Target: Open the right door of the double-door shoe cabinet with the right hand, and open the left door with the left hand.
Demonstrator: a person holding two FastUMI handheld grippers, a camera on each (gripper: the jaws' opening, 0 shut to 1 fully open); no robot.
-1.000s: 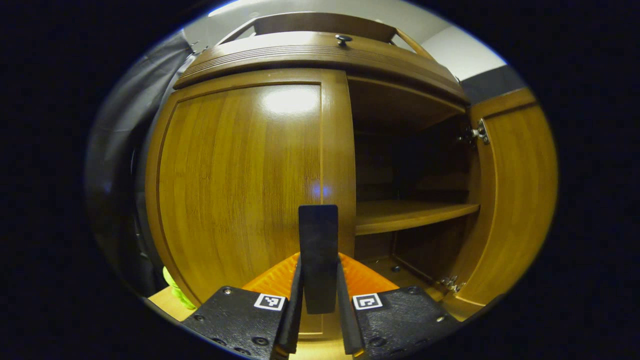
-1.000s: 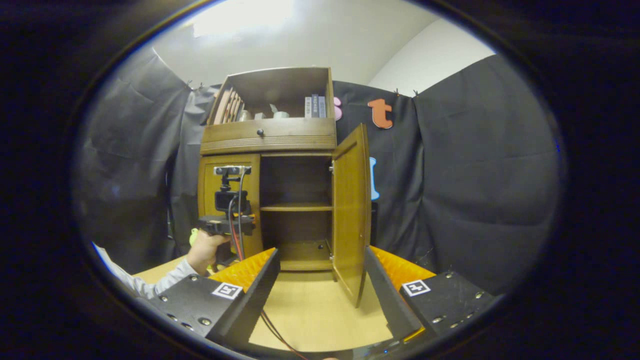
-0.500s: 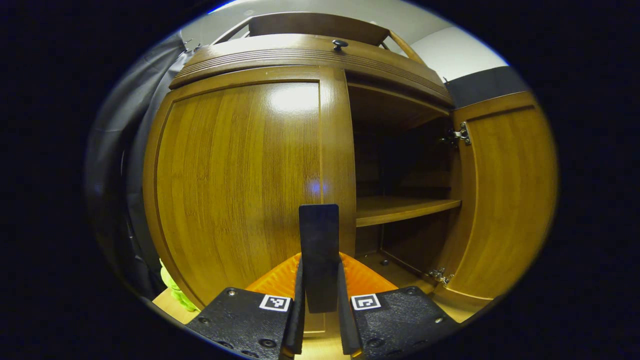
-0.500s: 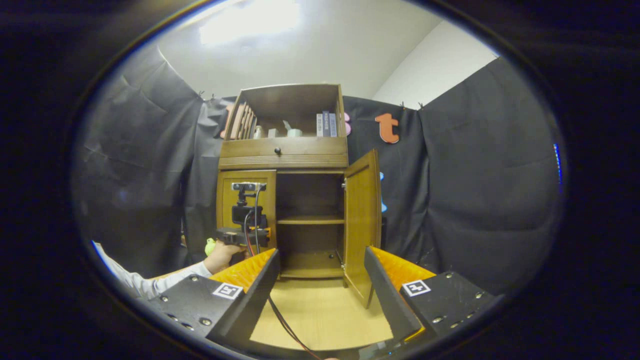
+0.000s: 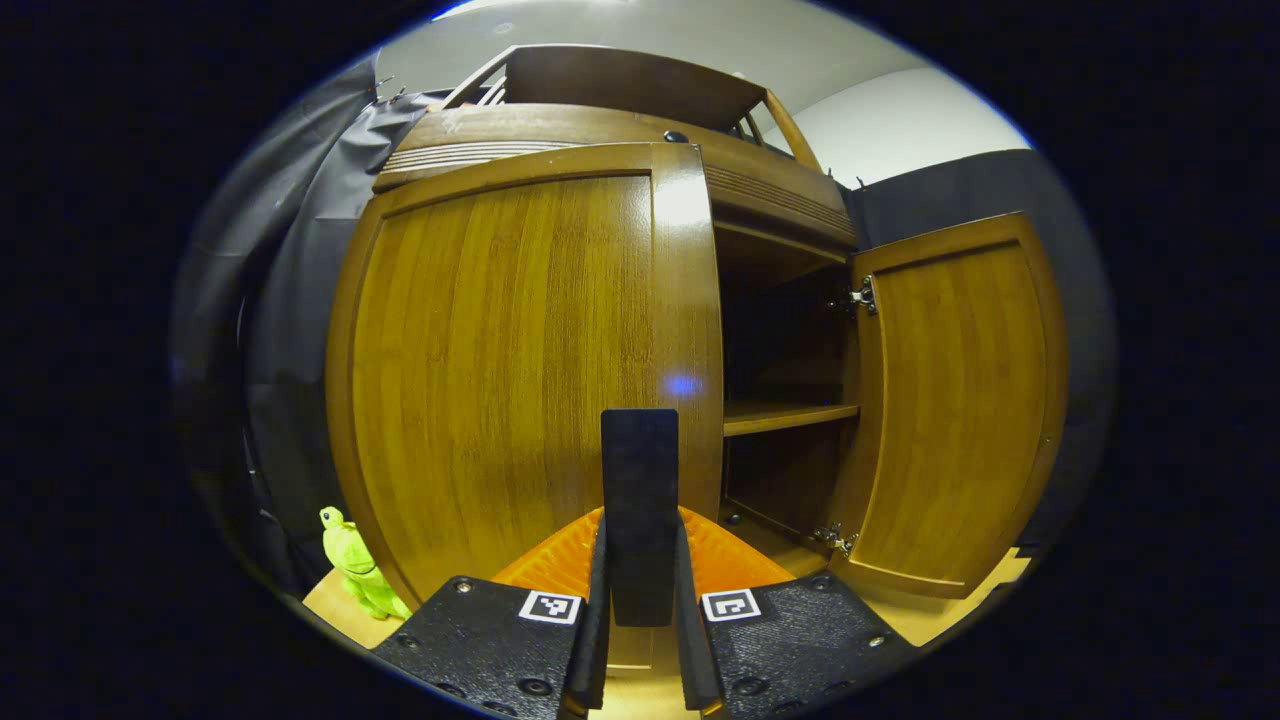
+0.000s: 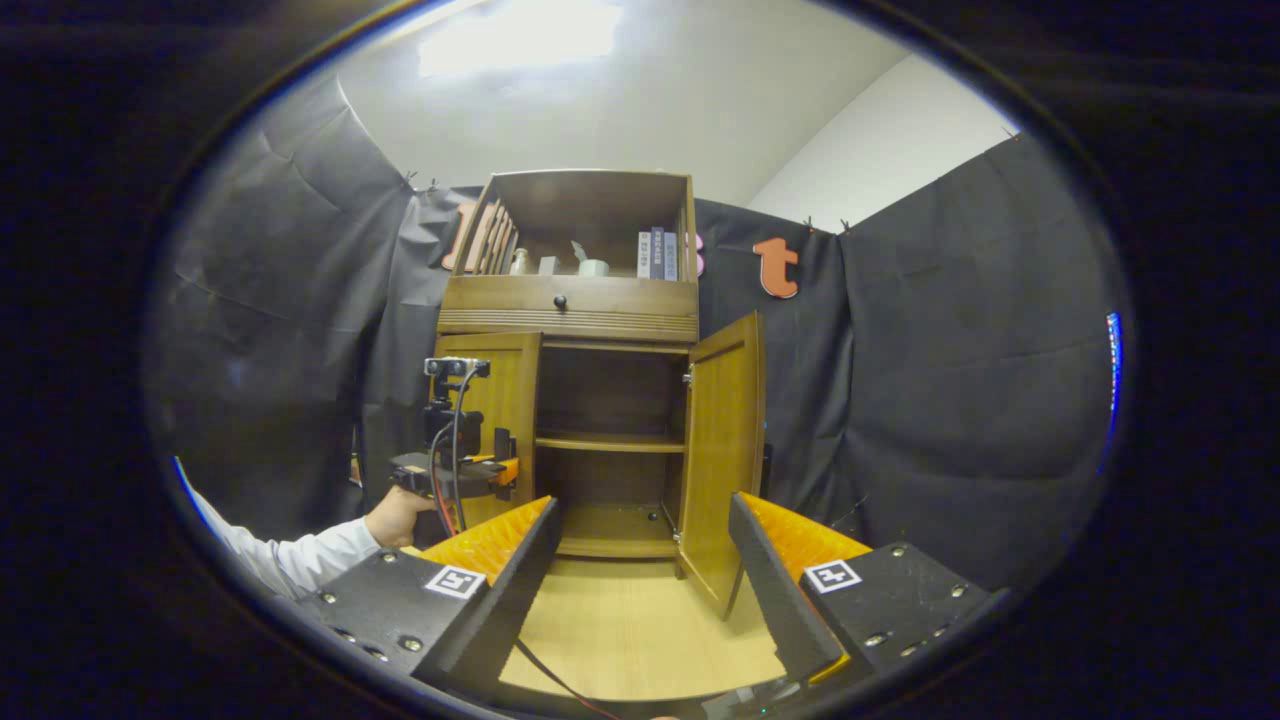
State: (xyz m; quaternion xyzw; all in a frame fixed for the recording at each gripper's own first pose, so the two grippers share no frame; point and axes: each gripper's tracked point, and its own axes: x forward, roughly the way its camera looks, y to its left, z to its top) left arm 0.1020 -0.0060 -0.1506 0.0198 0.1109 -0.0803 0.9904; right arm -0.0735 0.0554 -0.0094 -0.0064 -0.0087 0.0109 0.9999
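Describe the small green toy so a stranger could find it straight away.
Start at the wooden shoe cabinet on the tabletop. Go to its closed left door and look at the foot of the outer edge. The green toy stands there, the one bright, soft-looking thing beside all that brown wood.

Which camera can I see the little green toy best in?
The left gripper view: the green toy stands in plain sight on the table, left of the left door. In the right gripper view, I can't make it out.
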